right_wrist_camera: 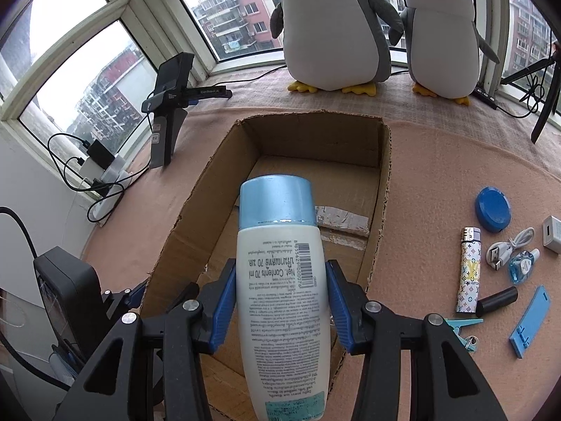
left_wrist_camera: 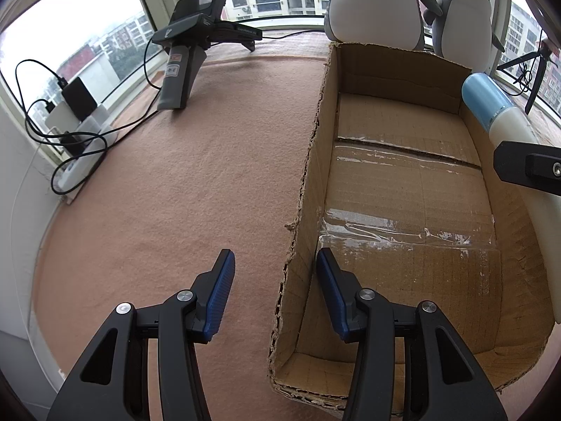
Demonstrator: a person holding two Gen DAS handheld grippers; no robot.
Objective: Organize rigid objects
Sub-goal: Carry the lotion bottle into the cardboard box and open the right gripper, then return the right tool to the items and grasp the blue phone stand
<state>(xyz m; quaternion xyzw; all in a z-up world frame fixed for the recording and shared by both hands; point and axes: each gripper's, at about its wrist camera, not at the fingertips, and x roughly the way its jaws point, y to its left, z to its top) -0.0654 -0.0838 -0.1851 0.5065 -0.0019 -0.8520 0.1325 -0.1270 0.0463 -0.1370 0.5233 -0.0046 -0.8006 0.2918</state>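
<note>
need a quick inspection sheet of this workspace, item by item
surface: pinkish-brown felt cloth, flat.
job's things: open brown cardboard box, nothing seen inside; white plastic bottle with light blue cap held over it.
clutter: round blue lid, patterned lighter, black cylinder on the cloth beside the box.
grippers: right gripper shut on the bottle; left gripper straddling the box's wall without touching it.
cables: black cables at the window sill.
surroundings: two plush penguins, windows.
</note>
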